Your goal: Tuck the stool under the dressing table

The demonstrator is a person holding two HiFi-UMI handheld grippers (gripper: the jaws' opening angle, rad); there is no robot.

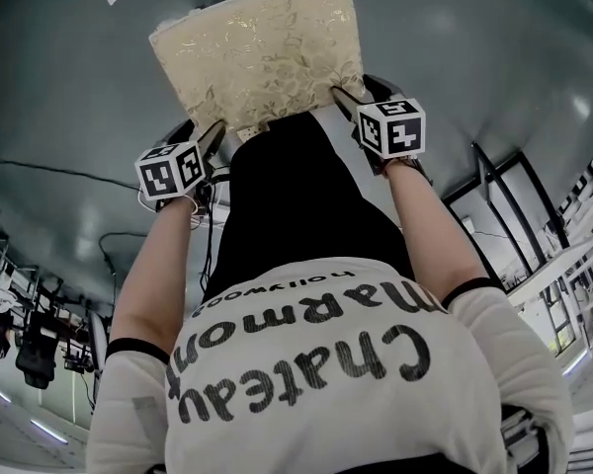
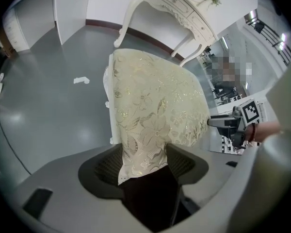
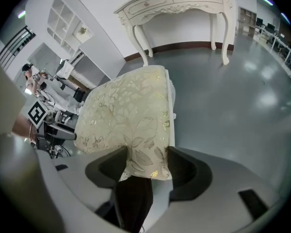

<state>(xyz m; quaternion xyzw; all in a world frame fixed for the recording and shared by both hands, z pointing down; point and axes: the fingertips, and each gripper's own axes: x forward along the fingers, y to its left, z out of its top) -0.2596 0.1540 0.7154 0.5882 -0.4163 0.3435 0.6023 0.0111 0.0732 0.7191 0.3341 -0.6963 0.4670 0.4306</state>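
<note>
Clamping a squarish, floral-brocade stool (image 1: 262, 52) — left gripper (image 2: 144, 162) and right gripper (image 3: 146, 165)

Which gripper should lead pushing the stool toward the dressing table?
Right gripper, slightly: like the left gripper it clamps the stool, and the dressing table stands straight beyond it.

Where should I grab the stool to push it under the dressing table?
The stool, by its cushioned seat's two near corners, from your side: the edge is thin enough for the jaws, as the left tongs and right tongs grip it, and the far side faces the dressing table.
</note>
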